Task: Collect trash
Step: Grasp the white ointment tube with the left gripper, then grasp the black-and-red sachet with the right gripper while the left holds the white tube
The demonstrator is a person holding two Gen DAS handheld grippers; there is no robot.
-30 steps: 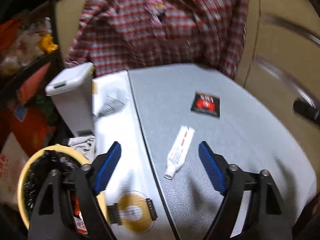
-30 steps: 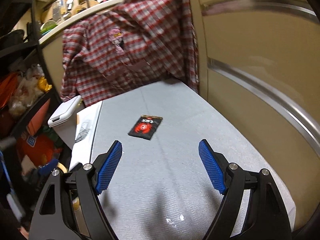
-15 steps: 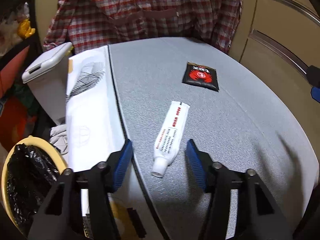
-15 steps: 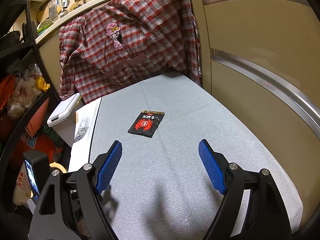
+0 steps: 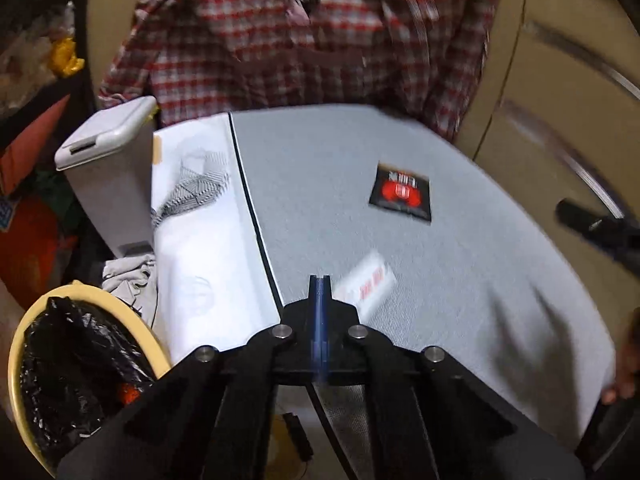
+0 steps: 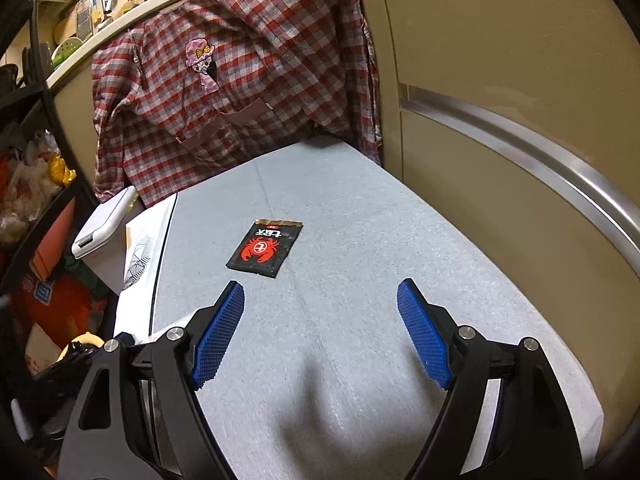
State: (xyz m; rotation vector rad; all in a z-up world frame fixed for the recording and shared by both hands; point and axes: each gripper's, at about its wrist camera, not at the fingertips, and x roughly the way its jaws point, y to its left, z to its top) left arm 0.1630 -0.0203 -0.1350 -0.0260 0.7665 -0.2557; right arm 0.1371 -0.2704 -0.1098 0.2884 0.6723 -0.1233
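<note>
In the left wrist view my left gripper [image 5: 320, 292] is shut on a white tube with red print [image 5: 366, 282]; only the tube's flat end shows past the fingers. A black packet with a red crab [image 5: 402, 194] lies flat on the grey table [image 5: 460, 280] beyond it. A yellow bin lined with a black bag [image 5: 80, 364] stands low at the left. In the right wrist view my right gripper [image 6: 320, 332] is open and empty above the table [image 6: 360, 360], with the black packet [image 6: 264, 250] just ahead of its left finger.
A white lidded bin [image 5: 108, 168] and a white patterned board [image 5: 200, 240] stand left of the table. A red checked shirt [image 6: 240, 80] hangs behind it. Beige cabinet fronts with a metal rail [image 6: 520, 160] close the right side. Cluttered shelves [image 6: 36, 200] stand at far left.
My left gripper closed on the white tube, which lay free between its open fingers before. My right gripper stayed open and shifted a little closer to the black packet.
</note>
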